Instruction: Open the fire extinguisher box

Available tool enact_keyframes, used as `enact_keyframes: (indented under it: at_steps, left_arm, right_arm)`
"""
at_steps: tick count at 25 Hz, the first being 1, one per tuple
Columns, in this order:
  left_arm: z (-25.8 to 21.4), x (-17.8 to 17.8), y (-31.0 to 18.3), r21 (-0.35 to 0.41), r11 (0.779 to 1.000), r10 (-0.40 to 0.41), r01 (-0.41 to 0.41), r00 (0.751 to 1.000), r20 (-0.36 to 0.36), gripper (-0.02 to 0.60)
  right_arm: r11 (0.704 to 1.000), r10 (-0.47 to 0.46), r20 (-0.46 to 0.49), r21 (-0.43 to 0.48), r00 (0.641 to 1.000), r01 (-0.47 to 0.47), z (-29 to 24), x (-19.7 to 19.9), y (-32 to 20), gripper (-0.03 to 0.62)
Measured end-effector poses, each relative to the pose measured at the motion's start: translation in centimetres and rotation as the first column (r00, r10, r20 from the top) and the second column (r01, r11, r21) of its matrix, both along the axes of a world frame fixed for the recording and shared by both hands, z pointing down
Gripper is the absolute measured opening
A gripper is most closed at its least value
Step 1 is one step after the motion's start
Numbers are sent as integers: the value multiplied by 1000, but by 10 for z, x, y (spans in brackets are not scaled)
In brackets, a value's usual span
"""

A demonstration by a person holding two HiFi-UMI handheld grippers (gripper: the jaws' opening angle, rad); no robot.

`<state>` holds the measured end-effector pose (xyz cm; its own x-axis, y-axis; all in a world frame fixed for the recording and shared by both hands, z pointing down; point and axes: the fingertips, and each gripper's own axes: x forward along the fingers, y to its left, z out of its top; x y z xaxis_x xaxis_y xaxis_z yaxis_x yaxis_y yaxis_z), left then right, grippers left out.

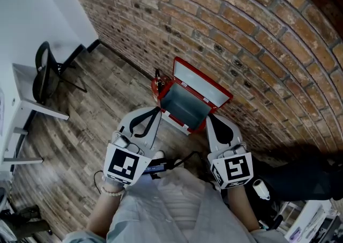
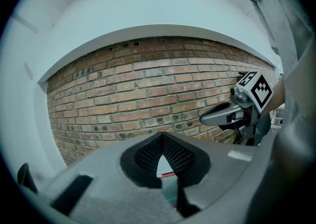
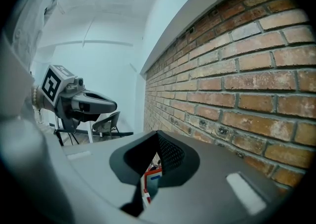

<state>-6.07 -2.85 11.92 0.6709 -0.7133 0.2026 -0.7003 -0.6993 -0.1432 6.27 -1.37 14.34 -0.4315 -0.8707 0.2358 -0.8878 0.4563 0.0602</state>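
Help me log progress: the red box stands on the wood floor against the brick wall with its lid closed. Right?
No. The head view shows the red box on the wood floor against the brick wall with its lid open, tilted back toward the wall.

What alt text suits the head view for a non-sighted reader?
A red metal fire extinguisher box stands open on the wood-plank floor by a brick wall. The grey left gripper and right gripper, both shut, point toward it.
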Motion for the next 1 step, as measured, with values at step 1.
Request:
enact_keyframes:
  at_steps: [1]
  left_arm:
    - [0, 0, 0, 0, 1000, 0, 0, 1000, 0, -2]
  right_arm:
    - [1000, 1, 0, -1, 1000, -1, 0, 0, 0, 9]
